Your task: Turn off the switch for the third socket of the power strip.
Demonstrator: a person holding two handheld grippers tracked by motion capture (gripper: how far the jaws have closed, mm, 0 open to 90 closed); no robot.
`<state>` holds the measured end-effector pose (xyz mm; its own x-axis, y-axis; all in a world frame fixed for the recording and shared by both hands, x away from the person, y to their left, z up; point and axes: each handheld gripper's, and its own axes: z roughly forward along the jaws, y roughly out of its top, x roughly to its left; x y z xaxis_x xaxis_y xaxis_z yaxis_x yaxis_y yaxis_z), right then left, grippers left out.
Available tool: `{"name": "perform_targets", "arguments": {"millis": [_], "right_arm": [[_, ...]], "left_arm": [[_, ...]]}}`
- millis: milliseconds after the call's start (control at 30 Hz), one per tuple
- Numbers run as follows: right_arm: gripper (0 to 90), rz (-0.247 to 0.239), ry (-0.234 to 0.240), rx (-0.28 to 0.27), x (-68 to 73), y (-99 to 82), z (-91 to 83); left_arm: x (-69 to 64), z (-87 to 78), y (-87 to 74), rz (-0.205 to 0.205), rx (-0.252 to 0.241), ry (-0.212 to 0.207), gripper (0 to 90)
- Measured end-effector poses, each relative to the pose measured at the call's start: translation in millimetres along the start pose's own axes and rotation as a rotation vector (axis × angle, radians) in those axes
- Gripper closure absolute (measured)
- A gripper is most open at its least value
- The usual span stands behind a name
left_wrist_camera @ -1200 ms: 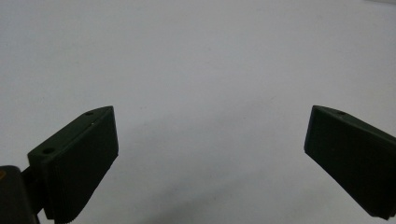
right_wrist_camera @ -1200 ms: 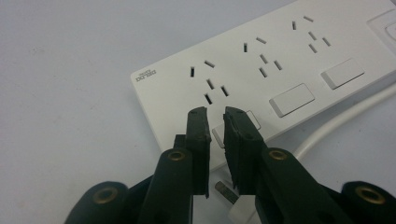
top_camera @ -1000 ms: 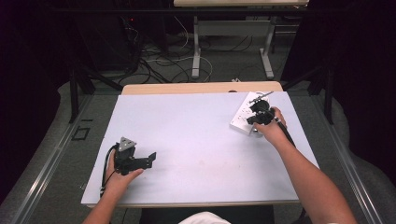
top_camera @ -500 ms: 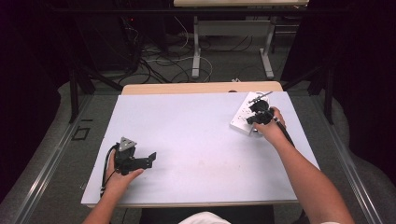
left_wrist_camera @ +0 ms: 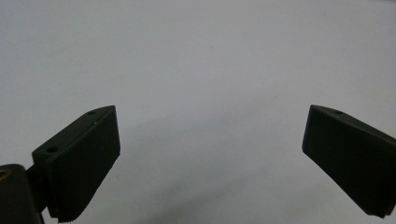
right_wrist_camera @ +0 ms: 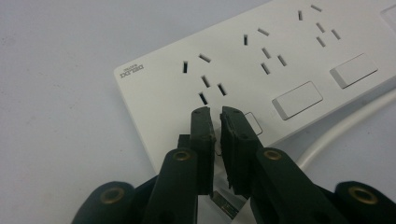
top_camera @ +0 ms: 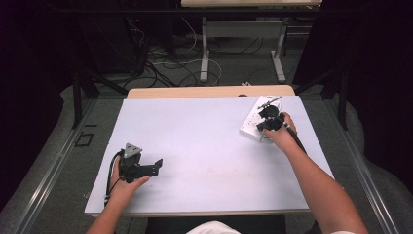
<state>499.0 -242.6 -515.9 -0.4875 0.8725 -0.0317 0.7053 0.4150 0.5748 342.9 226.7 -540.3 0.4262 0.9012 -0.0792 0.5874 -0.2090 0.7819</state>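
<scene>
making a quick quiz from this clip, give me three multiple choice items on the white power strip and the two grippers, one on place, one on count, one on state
1. Where does the white plastic power strip lie on the pale table?
A. far right part
B. near left corner
C. centre

2. How many rocker switches of the strip show in the right gripper view?
A. one
B. three
C. six

3. How do the jaws of the left gripper stand?
A. shut on a cable
B. shut on nothing
C. wide open over bare table

Answers:
1 A: in the high view the strip sits by the right gripper at the far right.
2 B: two clear switches and one partly behind the jaws.
3 C: the black pads stand far apart with nothing between.
</scene>
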Motion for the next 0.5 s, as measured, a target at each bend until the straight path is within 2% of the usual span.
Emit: {"name": "perform_targets", "arguments": {"millis": [500], "right_arm": [[87.5,-0.004,0.0,0.005,-1.3,-0.6,-0.6]], "left_arm": [[-0.1,0.6,-0.1,0.001,-0.001,0.004,5.0]]}}
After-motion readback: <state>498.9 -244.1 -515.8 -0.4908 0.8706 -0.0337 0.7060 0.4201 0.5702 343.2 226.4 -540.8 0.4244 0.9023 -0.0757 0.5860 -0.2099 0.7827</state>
